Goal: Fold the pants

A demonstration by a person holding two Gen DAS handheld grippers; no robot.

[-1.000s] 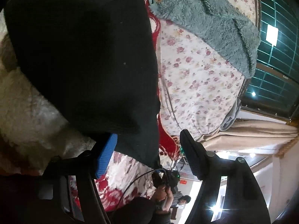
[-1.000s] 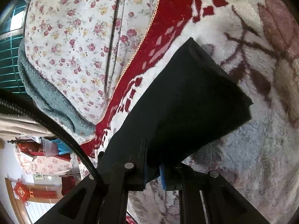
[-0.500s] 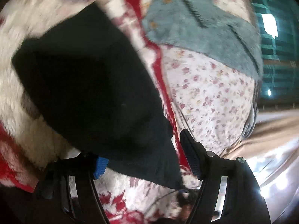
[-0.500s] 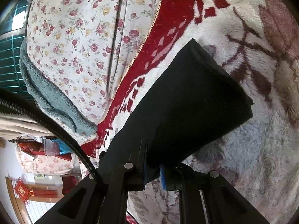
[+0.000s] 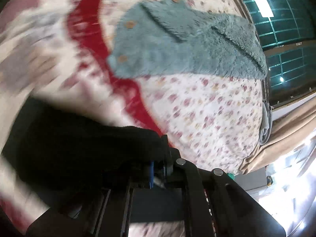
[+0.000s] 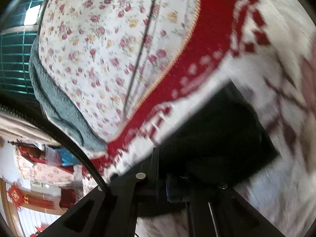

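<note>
The black pants (image 5: pixel 79 148) lie folded on the white and red plush blanket (image 5: pixel 39 49) that covers the bed. The left gripper (image 5: pixel 158 169) has just closed its jaws, and now they pinch an edge of the dark cloth between the blue pads. The right gripper (image 6: pixel 167 187) is also closed narrow on the other edge of the pants (image 6: pixel 217 142), the cloth bunched at its fingers. Beyond them a teal fleece garment (image 5: pixel 187 45) with brown buttons rests on the floral sheet (image 5: pixel 207 118). Both views are blurred.
</note>
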